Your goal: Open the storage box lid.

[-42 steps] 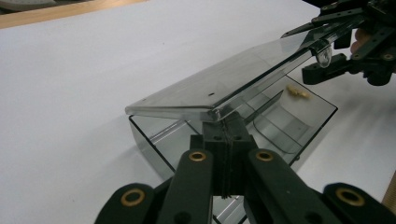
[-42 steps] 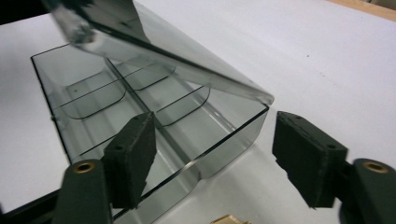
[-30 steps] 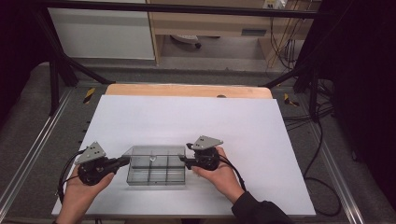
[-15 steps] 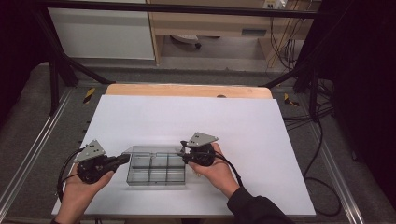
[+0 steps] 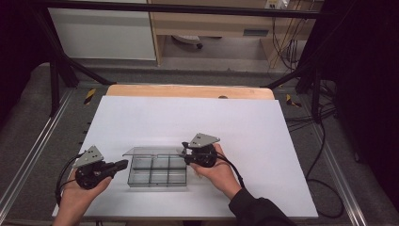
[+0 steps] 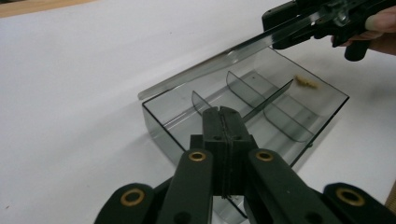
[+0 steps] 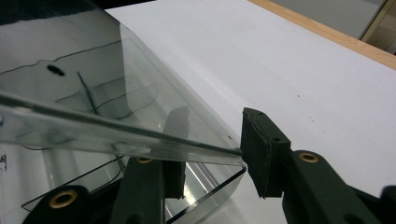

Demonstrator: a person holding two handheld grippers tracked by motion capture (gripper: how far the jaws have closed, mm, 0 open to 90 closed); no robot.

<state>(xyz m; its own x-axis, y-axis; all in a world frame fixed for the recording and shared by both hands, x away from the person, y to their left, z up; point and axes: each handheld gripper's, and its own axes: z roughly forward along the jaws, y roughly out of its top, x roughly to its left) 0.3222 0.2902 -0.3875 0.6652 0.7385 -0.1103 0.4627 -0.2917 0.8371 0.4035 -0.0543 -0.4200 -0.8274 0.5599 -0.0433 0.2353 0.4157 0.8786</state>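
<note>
Your clear plastic compartment box (image 5: 157,170) sits on the white bench (image 5: 263,141) near your edge, between your two hands, with its hinged lid (image 6: 224,58) lifted partway. Your right claw (image 5: 184,154) has just been closing and now pinches the lid's free edge (image 7: 140,135); in the right gripper view the thin pane runs between the pads, one pad under it and the other at its rim. Your left claw (image 6: 223,128) is pressed together with nothing in it, its tip at the box's left wall, seemingly bracing it, though whether it touches I can't tell. Judge the box as light, stiff and slick: it will likely skid on the smooth bench if the lid pulls on it, so keep that brace in place. The lid looks thin and brittle, and its hinge is probably the weak point, so hold the rim squarely near its middle and swing it gently instead of twisting. A small yellowish bit (image 6: 306,81) lies in a far compartment; a jolt may toss it out.
</note>
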